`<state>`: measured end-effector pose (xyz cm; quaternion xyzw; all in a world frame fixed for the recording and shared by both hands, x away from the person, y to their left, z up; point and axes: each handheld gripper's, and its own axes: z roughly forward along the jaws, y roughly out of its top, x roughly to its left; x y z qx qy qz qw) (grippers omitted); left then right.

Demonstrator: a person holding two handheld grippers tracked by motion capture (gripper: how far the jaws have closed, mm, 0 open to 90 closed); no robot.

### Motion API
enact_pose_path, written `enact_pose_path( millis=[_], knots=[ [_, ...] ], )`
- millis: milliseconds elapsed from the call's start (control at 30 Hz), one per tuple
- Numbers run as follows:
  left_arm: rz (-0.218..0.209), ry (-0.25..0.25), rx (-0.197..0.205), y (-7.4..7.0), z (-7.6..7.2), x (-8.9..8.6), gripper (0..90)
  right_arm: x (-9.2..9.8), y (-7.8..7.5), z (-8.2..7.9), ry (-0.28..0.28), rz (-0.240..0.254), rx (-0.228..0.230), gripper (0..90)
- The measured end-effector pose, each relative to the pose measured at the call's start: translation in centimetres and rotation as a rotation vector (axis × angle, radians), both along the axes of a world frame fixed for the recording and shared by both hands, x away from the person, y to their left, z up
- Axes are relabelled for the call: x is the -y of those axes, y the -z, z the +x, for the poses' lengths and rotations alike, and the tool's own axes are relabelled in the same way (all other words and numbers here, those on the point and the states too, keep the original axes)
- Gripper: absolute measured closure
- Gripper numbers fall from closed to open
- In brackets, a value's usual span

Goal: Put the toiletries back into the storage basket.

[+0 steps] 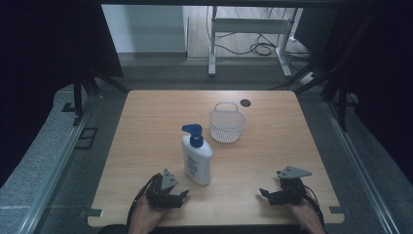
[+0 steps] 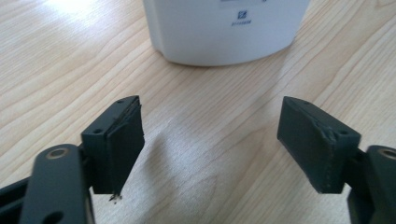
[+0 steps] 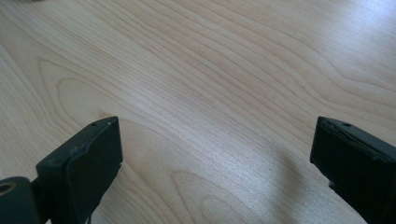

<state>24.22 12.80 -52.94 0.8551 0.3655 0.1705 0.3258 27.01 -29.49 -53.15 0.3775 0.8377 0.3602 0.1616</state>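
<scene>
A white pump bottle (image 1: 197,162) with a blue pump head stands upright near the middle of the wooden table (image 1: 146,126). Behind it to the right sits a white mesh basket (image 1: 227,124) with a handle. My left gripper (image 1: 182,195) rests near the table's front edge, just left of the bottle's base. In the left gripper view the jaws (image 2: 210,140) stand wide apart over bare wood, with the bottle's base (image 2: 224,32) a short way ahead of them. My right gripper (image 1: 264,193) lies at the front right, open, with only wood between its fingers (image 3: 93,158).
A small dark round hole (image 1: 245,103) sits at the table's far edge. Beyond the table are a white desk frame (image 1: 212,48) and loose cables on the floor. Dark curtains hang on both sides.
</scene>
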Motion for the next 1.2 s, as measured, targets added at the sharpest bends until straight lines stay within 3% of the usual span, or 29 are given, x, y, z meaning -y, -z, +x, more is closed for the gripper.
enact_pose_path(
  millis=[233, 367, 500, 733, 1067, 1200],
  knots=[
    [0.021, -0.016, -0.02, 0.7, 0.3, 0.0, 17.2, -0.7, -0.5, -0.3, -0.031, 0.003, 0.014, 1.2],
    [0.001, -0.023, -0.028, 0.8, 0.4, -0.2, 15.7, -0.9, -0.7, -0.4, -0.049, 0.013, 0.017, 0.3],
    [-0.055, -0.032, -0.061, 1.2, 0.8, -0.7, 14.8, -1.3, -0.8, -0.5, -0.077, 0.022, 0.015, 0.0],
    [-0.07, -0.026, -0.048, 1.4, 0.7, -1.0, 12.7, -2.3, -1.4, -0.5, -0.105, 0.028, 0.014, 0.0],
    [-0.071, -0.018, -0.047, 1.4, 0.7, -1.2, 13.0, -3.7, -2.6, -0.2, -0.163, 0.138, 0.008, 0.0],
    [-0.07, -0.015, -0.047, 1.4, 0.7, -1.3, 13.1, -4.6, -3.2, 0.0, -0.194, 0.158, 0.011, 0.0]
  ],
)
